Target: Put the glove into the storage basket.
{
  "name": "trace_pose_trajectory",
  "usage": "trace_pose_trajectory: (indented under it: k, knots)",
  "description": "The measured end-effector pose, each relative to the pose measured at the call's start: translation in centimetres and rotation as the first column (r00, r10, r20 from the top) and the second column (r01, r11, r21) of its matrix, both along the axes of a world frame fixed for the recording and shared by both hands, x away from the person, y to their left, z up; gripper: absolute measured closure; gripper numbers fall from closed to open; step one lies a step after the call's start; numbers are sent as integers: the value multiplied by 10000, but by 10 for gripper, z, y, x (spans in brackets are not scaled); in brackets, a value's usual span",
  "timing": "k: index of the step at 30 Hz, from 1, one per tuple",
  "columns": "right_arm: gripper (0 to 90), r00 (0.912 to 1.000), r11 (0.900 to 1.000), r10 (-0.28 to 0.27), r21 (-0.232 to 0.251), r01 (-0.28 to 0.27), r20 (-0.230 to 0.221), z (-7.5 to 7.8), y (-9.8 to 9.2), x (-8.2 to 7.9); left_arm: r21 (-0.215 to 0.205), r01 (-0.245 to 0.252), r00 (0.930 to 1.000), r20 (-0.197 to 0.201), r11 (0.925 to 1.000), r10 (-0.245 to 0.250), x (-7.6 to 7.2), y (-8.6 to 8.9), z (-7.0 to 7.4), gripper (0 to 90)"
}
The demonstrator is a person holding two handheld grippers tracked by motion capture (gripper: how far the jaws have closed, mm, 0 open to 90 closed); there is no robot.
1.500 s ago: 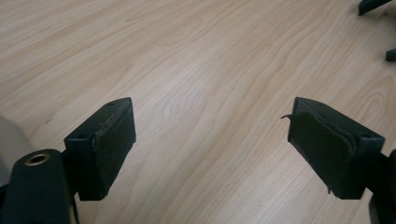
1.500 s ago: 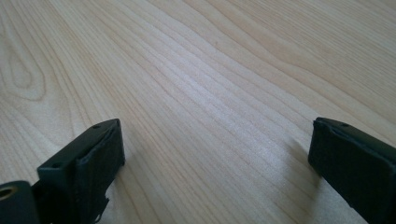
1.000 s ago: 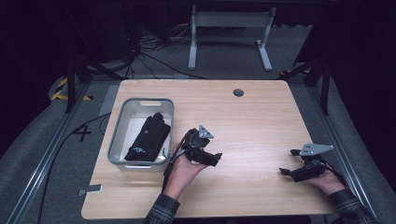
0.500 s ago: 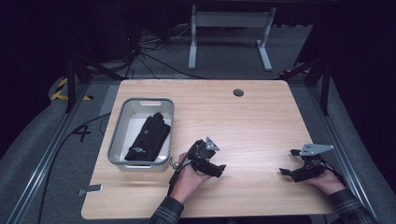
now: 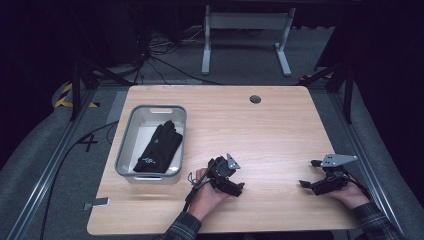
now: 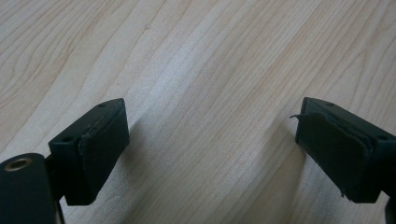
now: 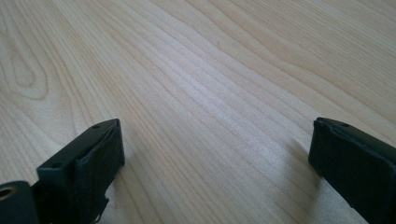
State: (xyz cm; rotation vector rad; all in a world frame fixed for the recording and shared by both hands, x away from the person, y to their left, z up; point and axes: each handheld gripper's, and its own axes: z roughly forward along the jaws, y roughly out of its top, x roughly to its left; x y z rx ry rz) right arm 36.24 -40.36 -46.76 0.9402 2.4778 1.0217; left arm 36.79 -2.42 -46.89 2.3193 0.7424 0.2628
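Observation:
My left gripper (image 5: 234, 186) rests low over the wooden table (image 5: 280, 130) near the front middle, just right of the grey bin (image 5: 152, 108). Its jaws have just been opening, and in the left gripper view the left gripper (image 6: 210, 121) stands wide open with bare wood between the pads. A black glove (image 5: 159, 147) lies inside the bin. Near the front right edge my right gripper (image 5: 306, 174) sits open, held by a hand. In the right gripper view the right gripper (image 7: 215, 140) has only tabletop between its fingers.
A round cable hole (image 5: 255, 99) sits in the table near the far edge. A metal stand (image 5: 245, 30) is on the floor behind the table. Cables run across the floor at the left.
My left gripper has come down and toward the front edge, a little to the right, away from the bin. The right gripper has stayed where it was.

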Motion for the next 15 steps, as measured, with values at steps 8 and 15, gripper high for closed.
trace_pose_trajectory:
  k: [8, 15]
  knots:
    - [39, 10000, 10000, 1, -1, -1, 3, 0, 0, 0, -334, 287, 9994, 210, 9990, -280, 0, 1, -7, 4]
    - [39, 10000, 10000, -3, 3, 3, 4, 0, 0, 0, -317, 206, 9997, 160, 9993, -201, 0, 1, -6, 1]
